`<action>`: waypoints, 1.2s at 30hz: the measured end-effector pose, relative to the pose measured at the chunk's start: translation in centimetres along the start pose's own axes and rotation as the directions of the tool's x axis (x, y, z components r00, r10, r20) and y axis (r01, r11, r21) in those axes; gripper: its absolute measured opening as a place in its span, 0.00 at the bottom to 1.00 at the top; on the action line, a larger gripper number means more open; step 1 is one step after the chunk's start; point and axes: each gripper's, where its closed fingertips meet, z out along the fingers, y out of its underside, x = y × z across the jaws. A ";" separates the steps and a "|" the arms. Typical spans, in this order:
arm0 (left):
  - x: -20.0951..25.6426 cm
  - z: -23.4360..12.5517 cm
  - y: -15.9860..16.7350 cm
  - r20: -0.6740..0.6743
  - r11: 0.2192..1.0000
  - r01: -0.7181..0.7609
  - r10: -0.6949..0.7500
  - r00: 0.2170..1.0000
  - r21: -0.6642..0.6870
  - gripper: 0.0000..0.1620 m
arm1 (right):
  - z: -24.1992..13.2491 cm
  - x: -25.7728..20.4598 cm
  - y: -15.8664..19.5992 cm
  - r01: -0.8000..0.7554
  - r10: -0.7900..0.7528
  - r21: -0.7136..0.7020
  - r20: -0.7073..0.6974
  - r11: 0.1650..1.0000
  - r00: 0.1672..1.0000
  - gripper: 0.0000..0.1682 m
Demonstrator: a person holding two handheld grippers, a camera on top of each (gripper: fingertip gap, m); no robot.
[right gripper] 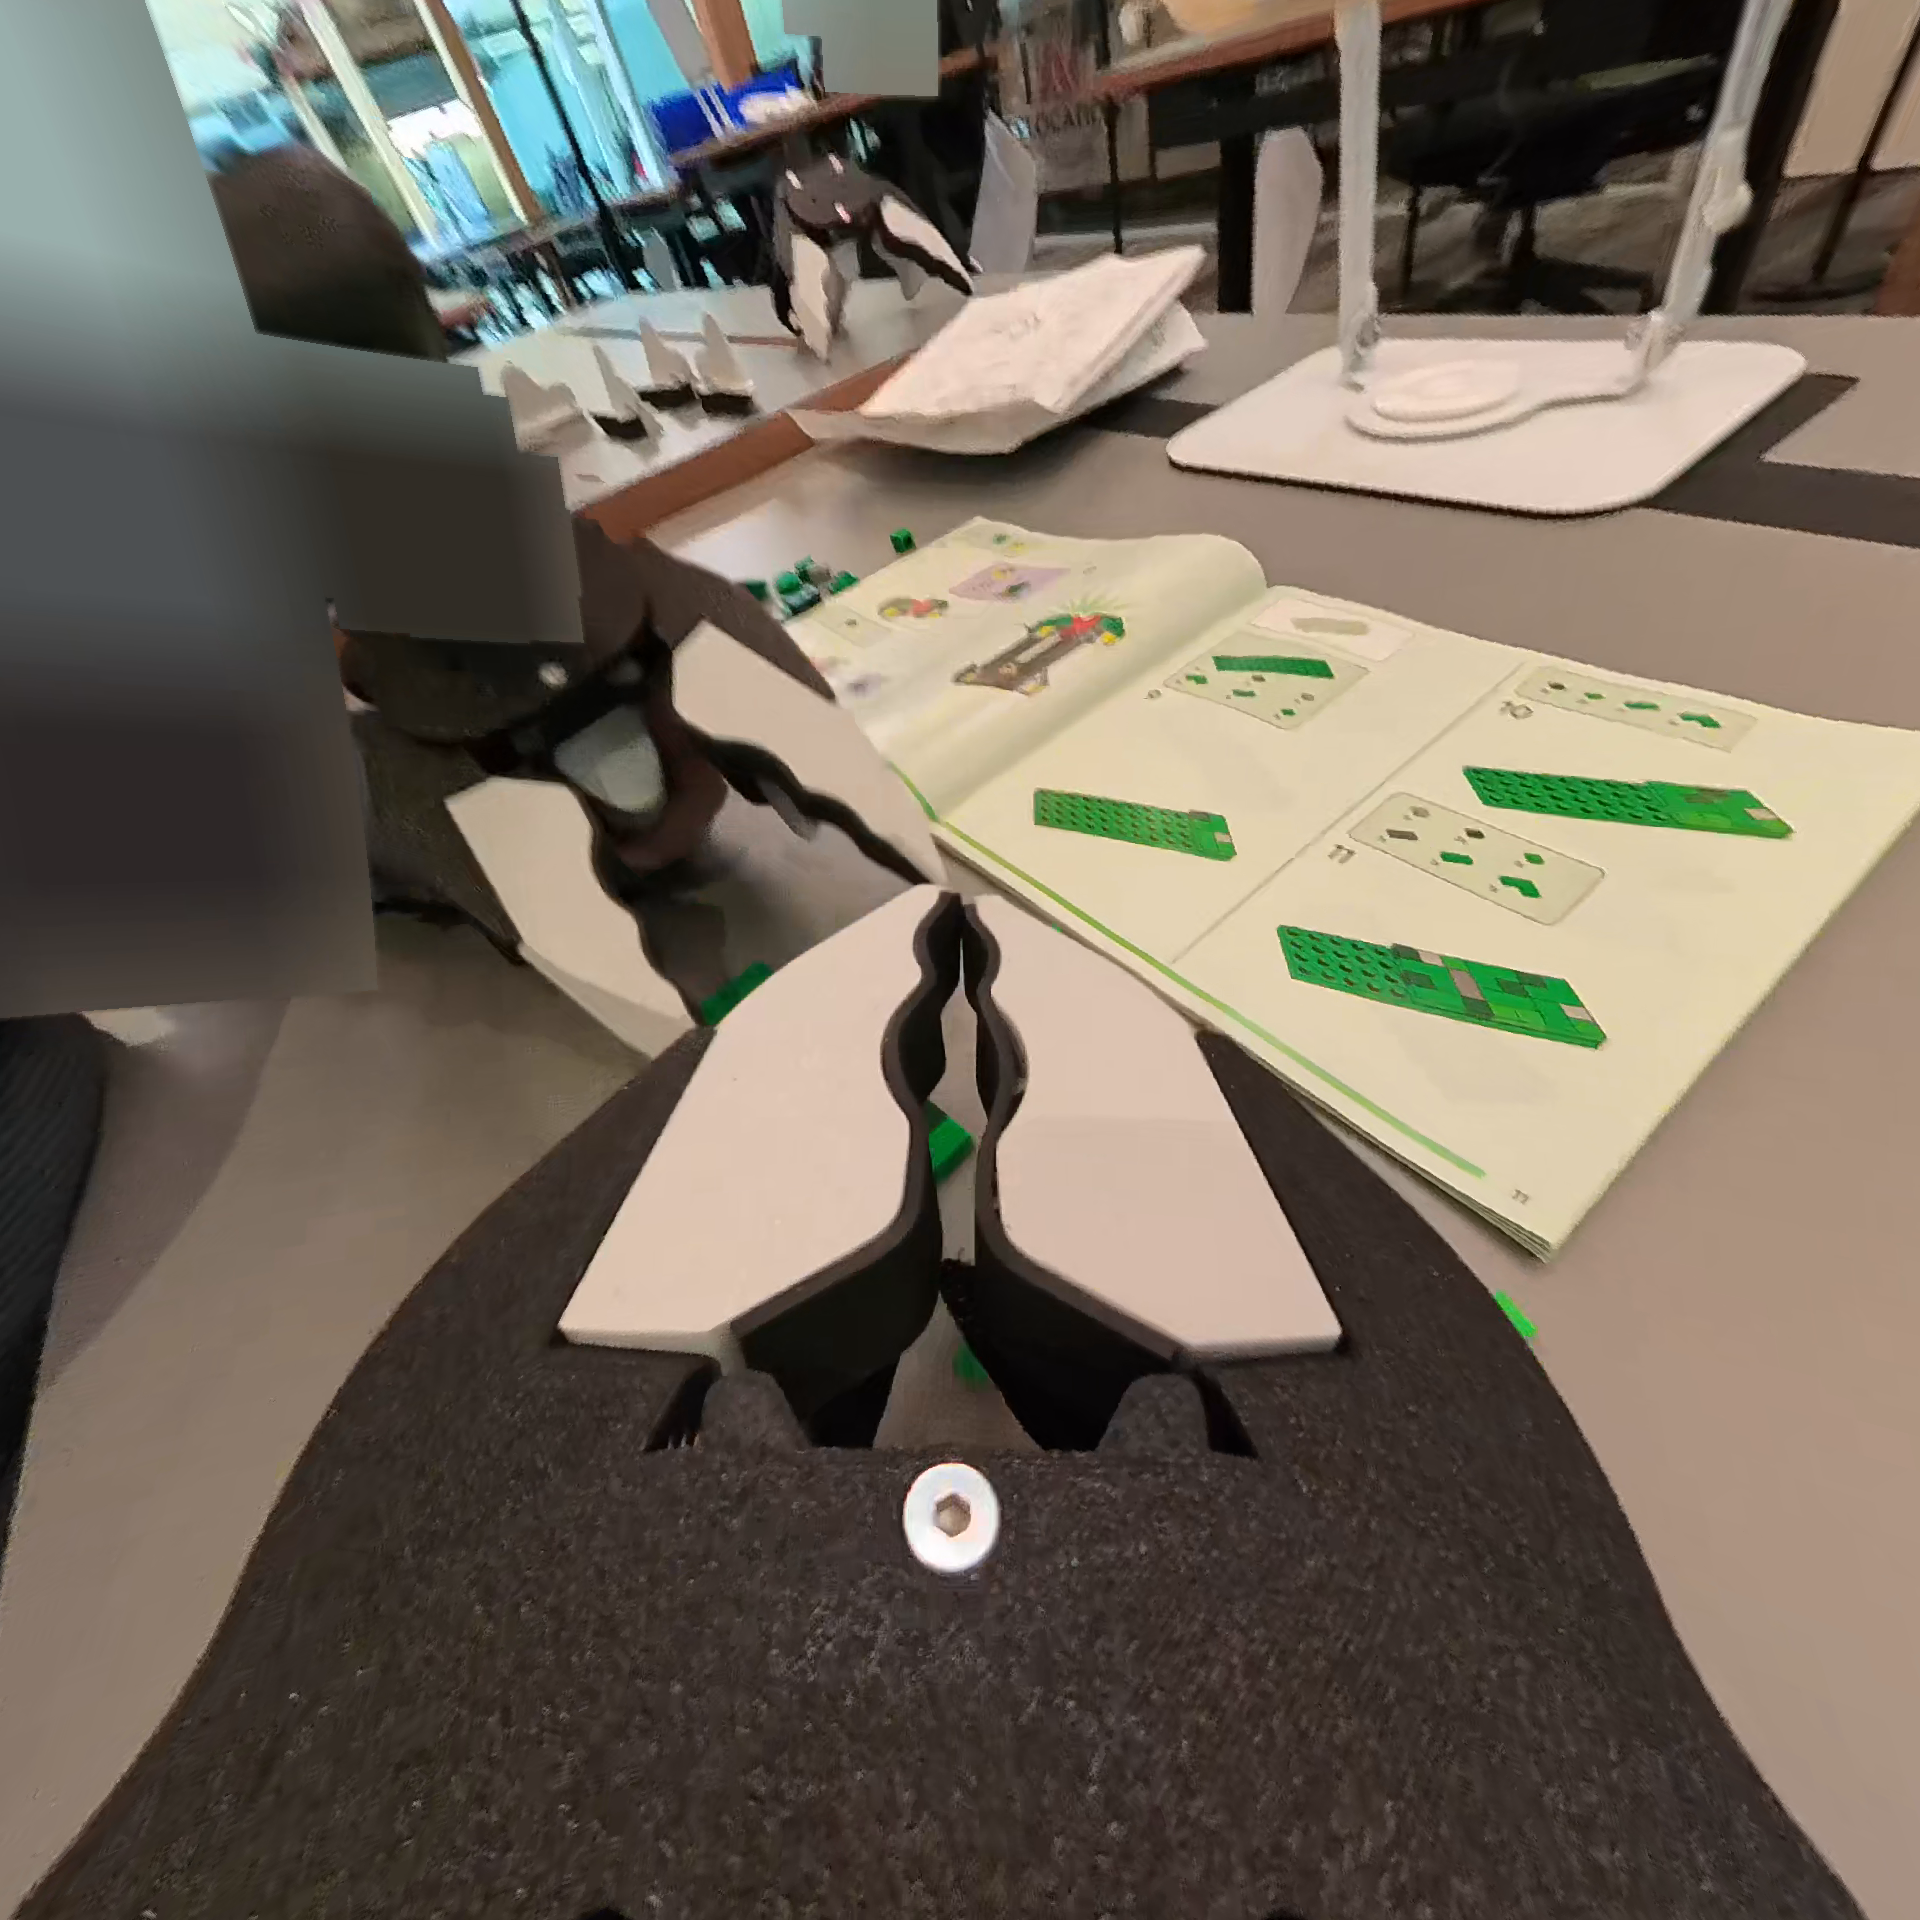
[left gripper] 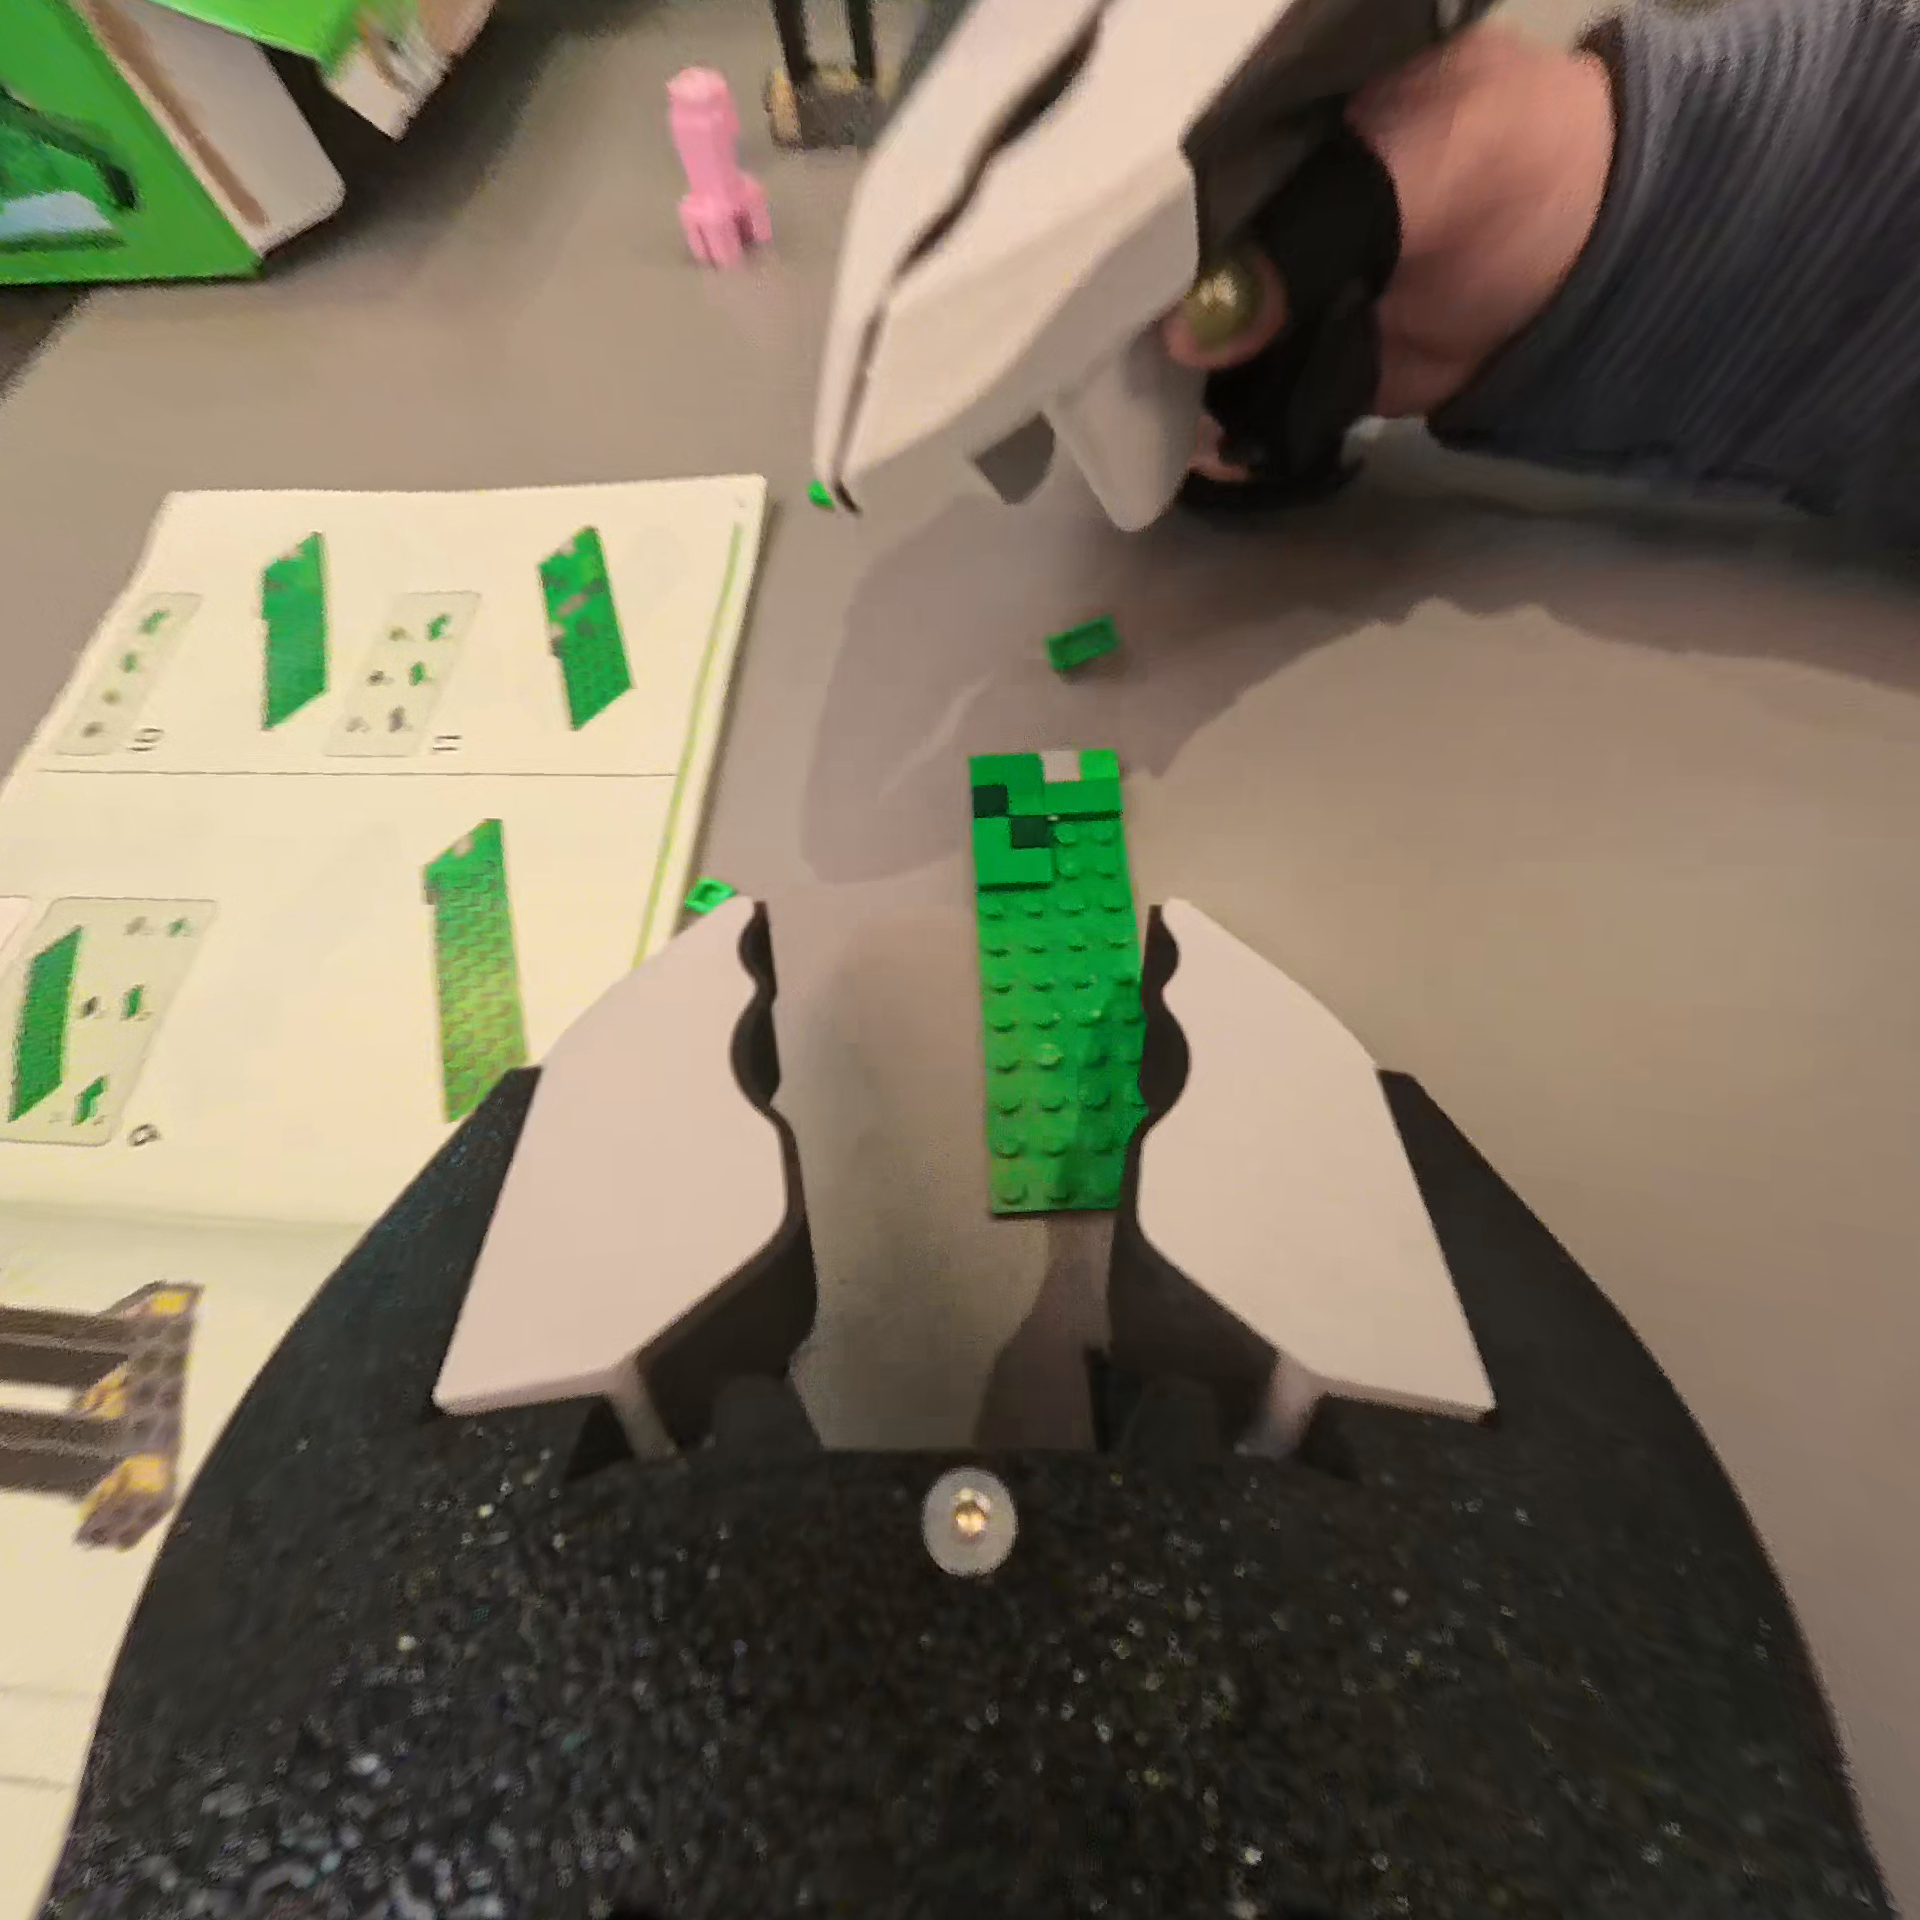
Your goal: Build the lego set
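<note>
Spread flat on the grey table (left gripper: 1455, 935), the instruction booklet (left gripper: 395, 790), open at the pages showing the green plate being tiled, likely kept beside the work for checking. Lying alongside it, just right of the booklet's edge, the long green plate (left gripper: 1055, 1039), studs up, a few dark green and grey tiles already pressed onto its far end. Poised low over the near half of the plate, the left gripper (left gripper: 961, 935), fingers spread wide, the right finger's pad at the plate's long edge, seemingly ready to steady it for the next press. Angled down beyond the plate, the right gripper (left gripper: 844, 499), fingers nearly together, tips at a tiny green piece (left gripper: 821, 495); whether pinched or merely touched, impossible to tell. Scattered loose nearby, a small green brick (left gripper: 1083, 644) and another green piece (left gripper: 710, 896) at the booklet's edge, presumably awaiting their turn.
</note>
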 end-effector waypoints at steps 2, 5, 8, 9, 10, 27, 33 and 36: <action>-0.9 -0.4 0.0 0.025 1.000 0.006 -0.007 1.000 0.017 0.41 | -0.1 0.7 0.7 0.000 -0.004 -0.063 -0.057 0.998 0.998 0.00; -1.3 -0.8 0.0 0.018 0.999 0.023 -0.023 1.000 0.033 0.41 | -1.3 1.7 1.1 0.035 -0.054 -0.121 -0.157 0.992 0.986 0.04; -1.2 -0.8 -0.1 0.019 0.999 0.011 -0.012 1.000 0.040 0.39 | -3.2 2.1 2.0 0.046 -0.091 -0.204 -0.218 0.978 0.972 0.07; -1.1 -0.8 -0.1 0.022 0.999 0.004 -0.004 1.000 0.035 0.39 | -3.9 2.0 2.6 0.059 -0.114 -0.246 -0.217 0.967 0.970 0.08; -1.1 -0.7 0.0 0.024 1.000 -0.004 0.004 1.000 0.029 0.38 | -4.4 1.6 3.4 0.083 -0.147 -0.303 -0.194 0.949 0.970 0.09; 0.5 -1.0 -1.4 -0.039 0.989 -0.076 0.081 0.996 0.129 0.36 | -5.2 1.3 8.6 0.407 -0.339 -0.771 0.261 0.490 0.904 0.05; 1.2 -1.6 -2.3 -0.033 0.970 -0.138 0.148 0.988 0.199 0.24 | -4.3 0.8 7.1 0.443 -0.359 -0.763 0.294 0.471 0.886 0.05; 1.7 -2.2 -3.1 0.025 0.931 -0.275 0.277 0.961 0.241 0.21 | -3.1 -0.8 5.4 0.430 -0.307 -0.715 0.306 0.551 0.901 0.05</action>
